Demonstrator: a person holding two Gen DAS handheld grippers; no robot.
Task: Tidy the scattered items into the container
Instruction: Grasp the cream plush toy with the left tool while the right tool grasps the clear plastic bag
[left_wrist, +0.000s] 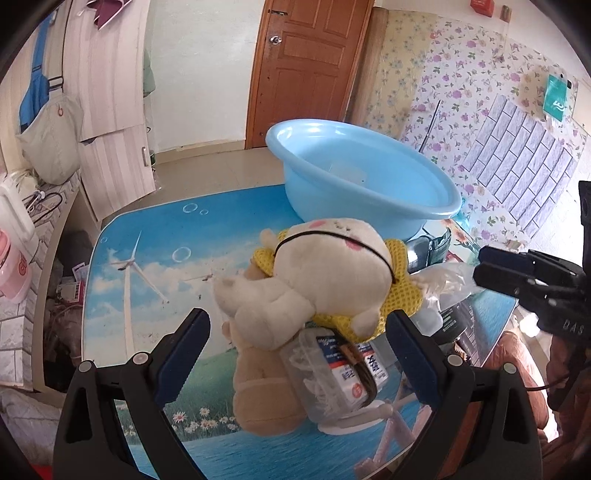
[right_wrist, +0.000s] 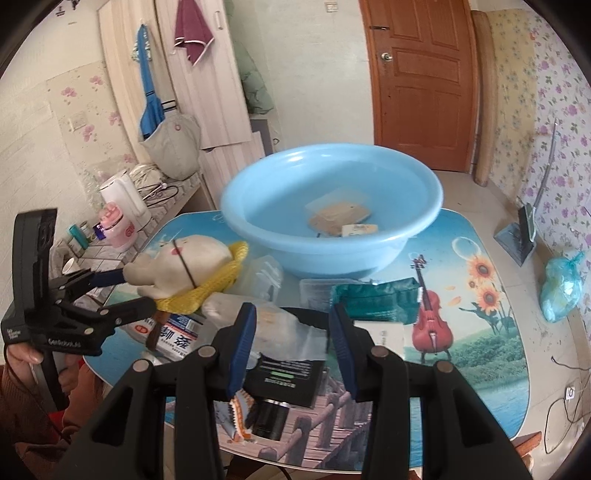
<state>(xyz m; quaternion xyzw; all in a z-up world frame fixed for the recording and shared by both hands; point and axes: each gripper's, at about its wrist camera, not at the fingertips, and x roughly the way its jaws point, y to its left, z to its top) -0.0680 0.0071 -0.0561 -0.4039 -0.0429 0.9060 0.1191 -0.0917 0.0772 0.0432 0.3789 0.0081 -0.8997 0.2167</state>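
A white plush toy (left_wrist: 332, 266) (right_wrist: 192, 258) in yellow mesh lies on a tan plush (left_wrist: 258, 387) and a clear plastic box (left_wrist: 325, 376) (right_wrist: 170, 332). My left gripper (left_wrist: 297, 321) (right_wrist: 129, 291) stands wide open, its tips flanking the toy's near end. My right gripper (right_wrist: 291, 308) (left_wrist: 478, 264) is part closed with a crumpled clear plastic bag (right_wrist: 288, 332) (left_wrist: 447, 277) filling the gap between its pads. The bag rests over a black box (right_wrist: 288, 376). The light blue basin (left_wrist: 314, 195) (right_wrist: 332, 254) stands behind the pile and holds some cardboard tags (right_wrist: 340, 218).
A green pack (right_wrist: 376, 299), a black jar (right_wrist: 269, 413) and a snack packet (right_wrist: 236, 413) lie on the picture-printed table (right_wrist: 461, 332). A kettle (right_wrist: 122, 199) stands on the left side counter. A dustpan (right_wrist: 517, 236) and a blue bag (right_wrist: 561, 284) sit on the floor at right.
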